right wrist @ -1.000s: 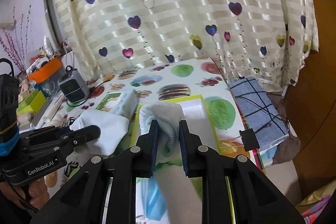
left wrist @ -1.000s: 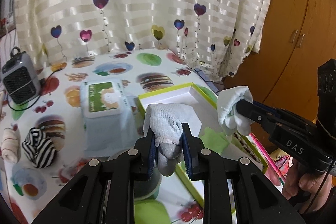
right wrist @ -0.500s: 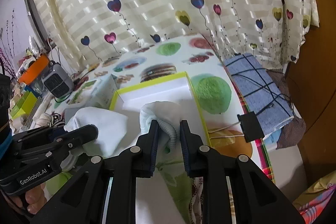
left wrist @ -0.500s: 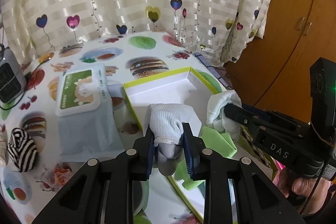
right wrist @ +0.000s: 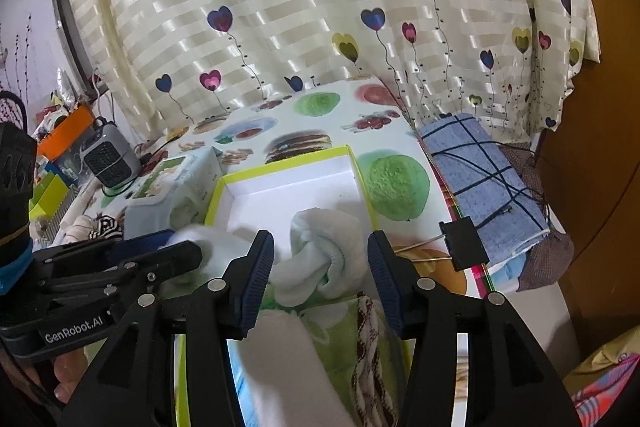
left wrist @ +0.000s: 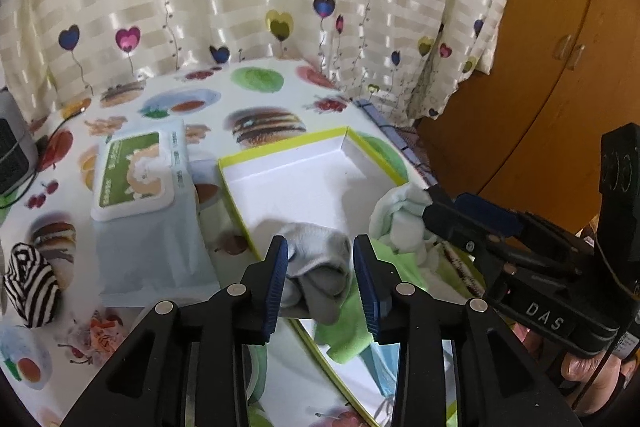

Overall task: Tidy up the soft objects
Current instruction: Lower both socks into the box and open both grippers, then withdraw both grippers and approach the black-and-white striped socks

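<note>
A shallow white box with a yellow-green rim (left wrist: 280,147) (right wrist: 280,167) lies on the food-print tablecloth. My left gripper (left wrist: 320,263) is open; a grey-white rolled sock (left wrist: 316,259) lies between its spread fingers at the box's near edge. My right gripper (right wrist: 320,263) is open; a white and pale-green rolled sock (right wrist: 324,251) rests between its fingers inside the box. That sock also shows in the left wrist view (left wrist: 400,219). Green and white cloths (left wrist: 348,327) (right wrist: 280,355) lie in the box's near part.
A wet-wipes pack (left wrist: 136,167) lies left of the box. A black-and-white striped sock roll (left wrist: 32,287) sits at the far left. A small grey heater (right wrist: 108,155) stands at the back left. A blue cloth with a binder clip (right wrist: 480,163) lies right of the box.
Both grippers have come down to the box and opened. Each has let go of its rolled sock, which now lies loose between the fingers.
</note>
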The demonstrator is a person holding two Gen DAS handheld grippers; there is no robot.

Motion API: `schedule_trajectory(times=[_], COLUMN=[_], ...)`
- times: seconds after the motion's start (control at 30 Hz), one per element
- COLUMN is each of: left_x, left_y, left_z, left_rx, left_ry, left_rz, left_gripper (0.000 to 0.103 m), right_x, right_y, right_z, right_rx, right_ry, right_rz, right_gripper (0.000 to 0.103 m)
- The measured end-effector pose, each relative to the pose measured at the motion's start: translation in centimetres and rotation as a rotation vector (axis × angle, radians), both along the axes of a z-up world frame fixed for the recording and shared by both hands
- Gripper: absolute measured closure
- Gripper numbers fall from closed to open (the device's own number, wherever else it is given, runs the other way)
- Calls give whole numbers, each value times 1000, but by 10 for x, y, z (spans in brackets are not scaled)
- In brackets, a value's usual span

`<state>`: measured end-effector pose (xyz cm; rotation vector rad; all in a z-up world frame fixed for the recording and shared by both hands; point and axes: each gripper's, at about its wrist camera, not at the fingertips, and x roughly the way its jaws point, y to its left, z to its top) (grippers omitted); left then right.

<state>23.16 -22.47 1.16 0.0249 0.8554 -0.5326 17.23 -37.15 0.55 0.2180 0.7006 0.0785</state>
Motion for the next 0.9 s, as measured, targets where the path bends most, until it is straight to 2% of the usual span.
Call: schedule_trajectory(times=[0.3,0.7,0.9], left_x=[-21,-65,-87], left_y=[18,61,80], left_z=[18,33,41], left_rx=[-20,-29,-28], left_ry=[-35,-76,-113], left_rz=[5,65,88], left_gripper=[69,69,69], right_x=[-27,-66,-84], right_y=[10,62,89], right_z=[18,35,38], right_rx=[-13,-118,-122], right_ry=[-42,-86,-83], right_rz=[0,108,174], right_gripper=[53,53,53])
